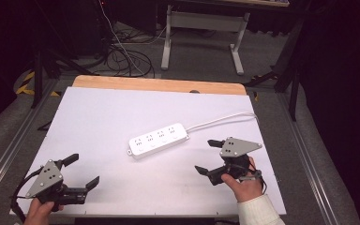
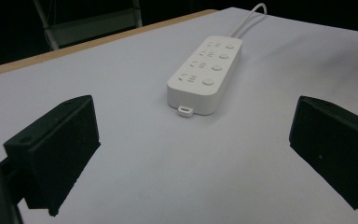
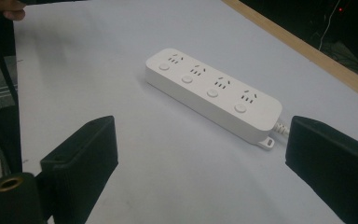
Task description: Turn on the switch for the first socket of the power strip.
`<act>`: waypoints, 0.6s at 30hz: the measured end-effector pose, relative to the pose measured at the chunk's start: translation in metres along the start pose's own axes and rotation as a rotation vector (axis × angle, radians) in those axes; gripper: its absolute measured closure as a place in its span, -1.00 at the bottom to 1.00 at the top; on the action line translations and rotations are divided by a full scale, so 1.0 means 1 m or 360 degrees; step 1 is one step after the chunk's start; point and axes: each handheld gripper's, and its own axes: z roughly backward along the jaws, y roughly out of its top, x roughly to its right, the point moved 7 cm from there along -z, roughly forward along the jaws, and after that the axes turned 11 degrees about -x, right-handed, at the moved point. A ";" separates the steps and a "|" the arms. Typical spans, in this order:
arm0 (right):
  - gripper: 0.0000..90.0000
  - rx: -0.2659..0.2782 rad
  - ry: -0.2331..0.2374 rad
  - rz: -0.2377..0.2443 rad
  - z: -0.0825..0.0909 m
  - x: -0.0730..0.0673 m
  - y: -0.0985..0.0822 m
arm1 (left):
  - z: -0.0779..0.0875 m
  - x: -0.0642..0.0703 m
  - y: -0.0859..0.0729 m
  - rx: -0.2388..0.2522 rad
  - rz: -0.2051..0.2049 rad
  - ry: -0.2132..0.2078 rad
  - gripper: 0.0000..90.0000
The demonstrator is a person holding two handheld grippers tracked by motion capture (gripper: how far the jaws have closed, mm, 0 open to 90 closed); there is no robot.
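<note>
White four-socket plastic power strip [image 1: 159,139] laid mid white counter [image 1: 98,117], left hand-held gripper [image 1: 82,171] and right hand-held gripper [image 1: 207,156] held near it, jaws wide apart, nothing gripped.

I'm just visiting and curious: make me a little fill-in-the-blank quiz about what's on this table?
1. The white power strip has ____ sockets, each with a round button.
2. Both the left gripper and the right gripper have their jaws ____.
3. The power strip's cable trails toward the table's ____ edge in the high view.
4. The far edge of the table is bare ____.

Missing words: four; open; right; wood
</note>
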 end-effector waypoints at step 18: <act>-0.72 -0.0043 -0.0042 -0.0076 -0.011 0.023 0.027 | 0.000 0.001 0.000 -0.0003 -0.0007 -0.0021 -0.96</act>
